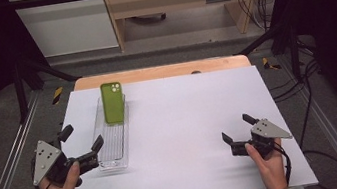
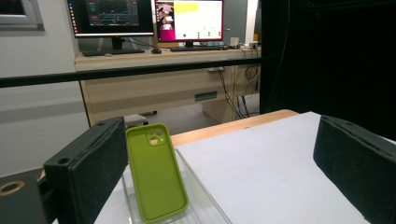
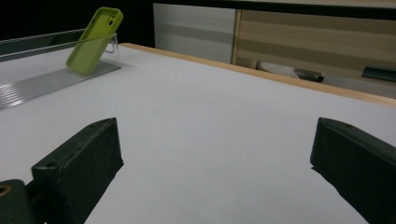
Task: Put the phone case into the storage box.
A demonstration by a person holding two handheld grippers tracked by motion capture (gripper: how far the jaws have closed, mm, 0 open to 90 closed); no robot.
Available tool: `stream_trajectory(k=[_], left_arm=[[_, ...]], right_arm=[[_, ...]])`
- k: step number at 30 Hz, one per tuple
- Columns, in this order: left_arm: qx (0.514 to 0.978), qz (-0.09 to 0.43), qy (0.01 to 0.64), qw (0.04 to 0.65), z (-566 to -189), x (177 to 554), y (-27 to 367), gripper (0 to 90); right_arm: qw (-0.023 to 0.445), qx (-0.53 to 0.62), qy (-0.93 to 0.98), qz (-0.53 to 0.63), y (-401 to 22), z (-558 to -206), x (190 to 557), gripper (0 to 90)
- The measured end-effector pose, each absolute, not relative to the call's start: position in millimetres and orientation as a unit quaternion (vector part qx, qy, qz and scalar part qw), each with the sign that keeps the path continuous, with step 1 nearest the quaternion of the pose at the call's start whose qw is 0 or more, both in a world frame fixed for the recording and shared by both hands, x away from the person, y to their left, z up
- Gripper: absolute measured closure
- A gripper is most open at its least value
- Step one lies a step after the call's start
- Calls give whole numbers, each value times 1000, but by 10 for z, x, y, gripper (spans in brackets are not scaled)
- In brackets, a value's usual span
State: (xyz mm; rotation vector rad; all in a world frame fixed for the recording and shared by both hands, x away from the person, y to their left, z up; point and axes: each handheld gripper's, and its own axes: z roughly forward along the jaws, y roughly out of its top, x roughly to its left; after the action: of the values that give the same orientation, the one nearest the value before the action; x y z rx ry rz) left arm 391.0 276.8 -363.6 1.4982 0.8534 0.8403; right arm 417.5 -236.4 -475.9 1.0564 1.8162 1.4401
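A green phone case (image 1: 112,102) leans upright at the far end of a clear plastic tray (image 1: 112,148) on the white table. In the left gripper view the phone case (image 2: 156,171) stands in the tray (image 2: 205,205), its camera cut-out at the top. My left gripper (image 1: 82,139) is open at the tray's near left side, holding nothing. At the table's right, near the front, my right gripper (image 1: 236,127) rests open and empty. The right gripper view has the phone case (image 3: 93,40) far off to the left, leaning in the tray (image 3: 42,81).
The white table top (image 1: 186,122) has a wooden strip (image 1: 160,71) along its far edge. Metal frame rails (image 1: 9,158) run down both sides. A desk with monitors (image 2: 144,18) stands beyond the table.
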Motion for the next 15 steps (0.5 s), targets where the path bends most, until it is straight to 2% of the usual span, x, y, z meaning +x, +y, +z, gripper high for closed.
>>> stream_trajectory(k=[15], left_arm=[[635,377,363,568,-3783,3790,3039,30]], right_arm=[[289,380,693,540,-2351,-4770,4092,23]])
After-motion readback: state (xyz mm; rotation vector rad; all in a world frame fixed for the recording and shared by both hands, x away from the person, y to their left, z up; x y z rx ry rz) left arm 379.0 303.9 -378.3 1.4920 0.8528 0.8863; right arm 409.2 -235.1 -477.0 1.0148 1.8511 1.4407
